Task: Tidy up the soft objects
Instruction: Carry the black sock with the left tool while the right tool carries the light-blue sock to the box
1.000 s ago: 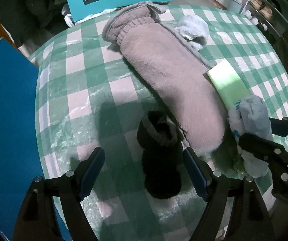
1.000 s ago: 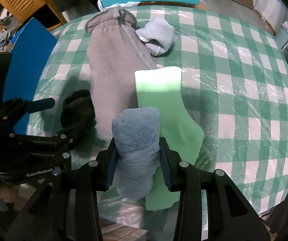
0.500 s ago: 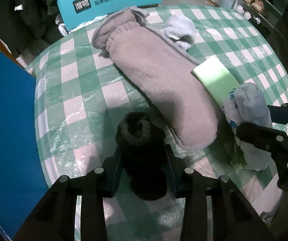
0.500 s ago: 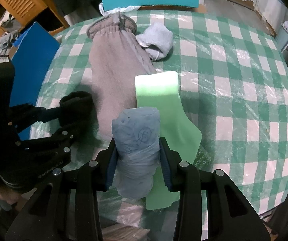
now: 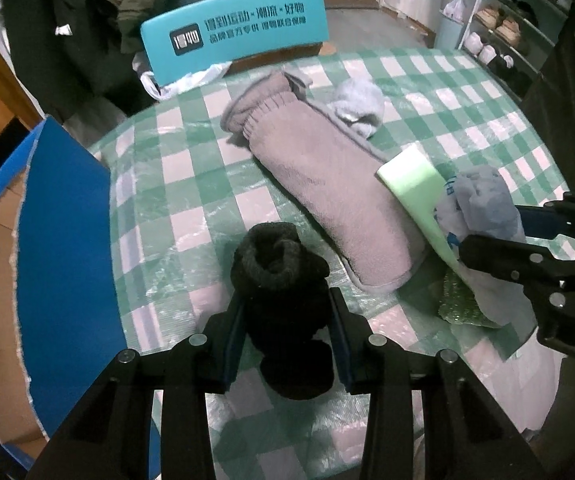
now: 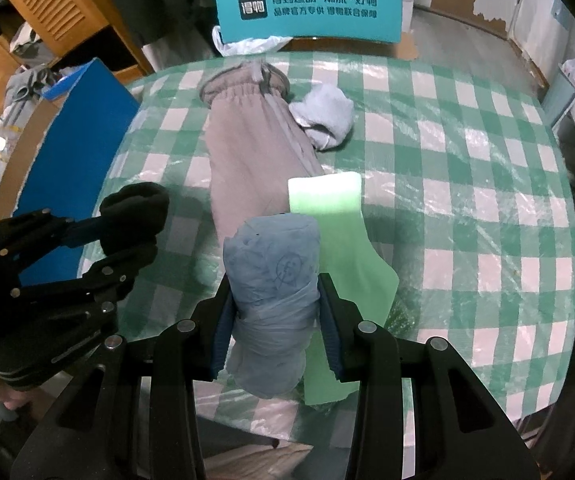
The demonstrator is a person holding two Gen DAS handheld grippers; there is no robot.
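Presently, I had both tools loaded: my left gripper (image 5: 287, 336) was clamped on the black rolled sock (image 5: 283, 304), and my right gripper (image 6: 277, 332) was clamped on the blue-grey rolled bundle (image 6: 273, 304), each roll pinched at its middle between the pads. Taking the long grey-brown sock (image 5: 327, 200) as landmark, the black roll hung just beside its toe end, toward the blue cardboard box (image 5: 63, 264); the blue-grey bundle hung on its other side, over the green sock (image 6: 339, 240), which lay flat alongside the landmark. The light grey balled sock (image 6: 325, 120) sat by the landmark's cuff end. Risks as I judged them: either roll could unwind or slide out of its pads, being soft and held on a narrow band; the loose lower end of the bundle looked near the green sock and might drag it off the checked tablecloth (image 6: 487, 208); the two tools were close enough to knock together. Count: rolled items in grip, two; socks lying flat, two; balled sock, one; box, one; grippers, two.
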